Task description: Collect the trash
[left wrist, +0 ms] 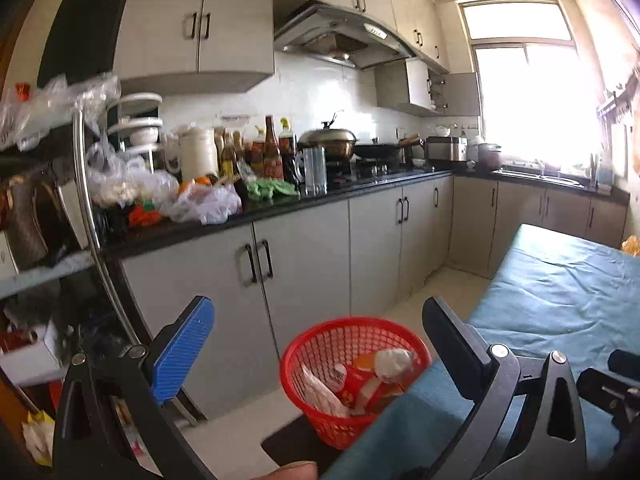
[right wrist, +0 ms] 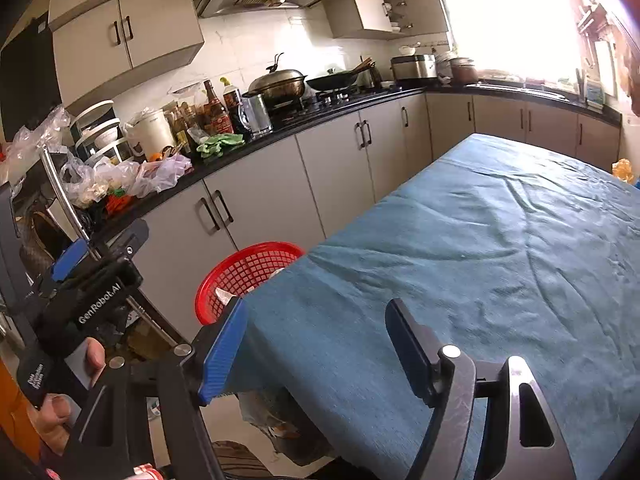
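A red mesh basket stands on the floor beside the table's near left corner. It holds crumpled wrappers and a white wad of trash. It also shows in the right wrist view, partly hidden by the table edge. My left gripper is open and empty, held above and in front of the basket. My right gripper is open and empty over the near edge of the teal-covered table. The left gripper's body shows in the right wrist view.
A black counter along the left wall carries bottles, plastic bags, a pot and a wok. Grey cabinets stand below it. A metal rack with bags is at the left. An orange item lies at the table's far right edge.
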The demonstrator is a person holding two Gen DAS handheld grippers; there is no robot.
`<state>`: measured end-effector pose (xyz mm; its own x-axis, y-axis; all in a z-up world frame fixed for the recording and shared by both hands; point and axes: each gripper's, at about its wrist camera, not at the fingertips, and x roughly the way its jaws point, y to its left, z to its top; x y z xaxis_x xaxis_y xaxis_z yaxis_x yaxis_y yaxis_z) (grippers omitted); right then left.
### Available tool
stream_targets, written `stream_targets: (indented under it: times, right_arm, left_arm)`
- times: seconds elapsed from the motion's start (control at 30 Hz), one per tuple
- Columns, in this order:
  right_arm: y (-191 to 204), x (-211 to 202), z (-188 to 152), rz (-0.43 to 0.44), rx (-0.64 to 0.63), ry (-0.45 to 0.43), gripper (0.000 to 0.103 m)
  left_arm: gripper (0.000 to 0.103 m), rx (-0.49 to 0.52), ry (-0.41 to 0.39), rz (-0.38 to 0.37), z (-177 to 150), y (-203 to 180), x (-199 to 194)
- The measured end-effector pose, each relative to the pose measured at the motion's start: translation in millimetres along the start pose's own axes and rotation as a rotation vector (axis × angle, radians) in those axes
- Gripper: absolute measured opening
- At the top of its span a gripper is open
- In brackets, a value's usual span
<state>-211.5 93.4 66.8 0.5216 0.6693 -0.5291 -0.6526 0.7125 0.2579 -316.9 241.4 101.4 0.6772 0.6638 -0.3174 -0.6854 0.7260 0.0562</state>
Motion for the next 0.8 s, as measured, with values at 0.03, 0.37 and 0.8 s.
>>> stream_targets:
  times: [0.03,0.37,0.8]
  right_arm:
    - [-0.6,-1.5,-1.2,-0.007,-0.002,-0.004,0.076]
    - [-1.8,-4.7,-15.4,-0.065,-0.031,-0.002,0.078]
    - [9.9,12.5,-25.2,-0.094,-0.064,0.044,0.079]
  left_arm:
    - [0.103,0.002,0.021,-0.014,-1.0,-0.9,0.9]
    - [0.103,0.021,0.182,-0.027,-21.2,-4.7,16.0]
    - [0.103,0.029,0.278,-0.032,-40.0,-1.9,33.0]
